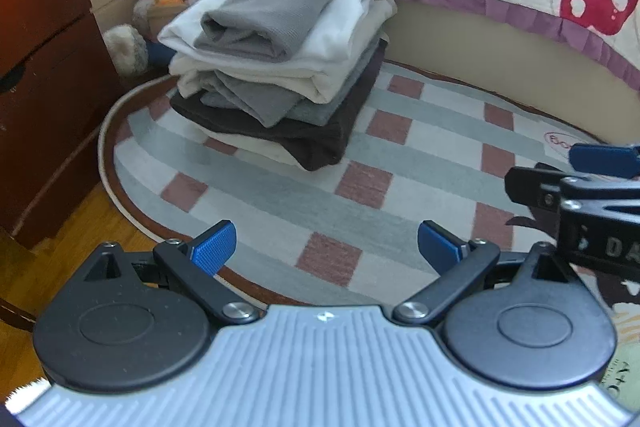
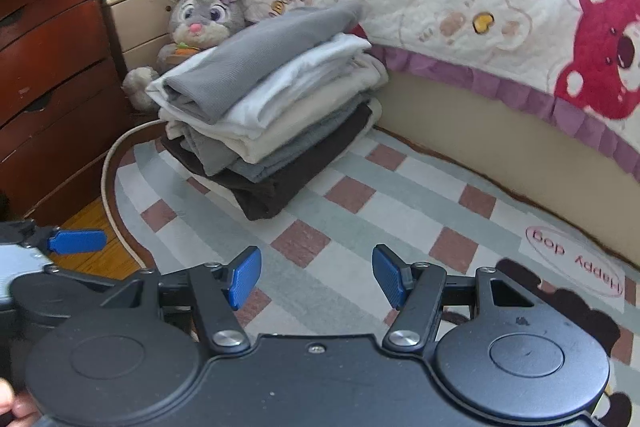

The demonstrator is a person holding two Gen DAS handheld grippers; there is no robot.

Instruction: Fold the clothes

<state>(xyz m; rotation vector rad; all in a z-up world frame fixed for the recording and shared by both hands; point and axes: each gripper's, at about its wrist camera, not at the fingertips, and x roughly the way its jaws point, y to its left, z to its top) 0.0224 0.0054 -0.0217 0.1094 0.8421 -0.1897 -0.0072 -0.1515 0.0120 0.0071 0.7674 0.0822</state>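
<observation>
**Folded pile lies ahead and to the left of both hand-held grippers**

Left wrist view: the left hand-held gripper [image 1: 325,247] has its blue pads spread wide, nothing between them, over a checked rug [image 1: 420,155]. The stack of folded clothes [image 1: 280,67] sits on the rug ahead and up-left, well apart from the pads, its long axis running diagonally toward the bed [image 1: 500,39]. Part of the bedcover's writing reads "Day"; lettering on the rug's right edge is too cut off to read.

Right wrist view: the right hand-held gripper [image 2: 316,277] is likewise spread and empty. The stack [image 2: 272,99] lies ahead-left; the left one looks the nearer. The rug label [image 2: 576,261], upside down, reads "Happy dog".
</observation>
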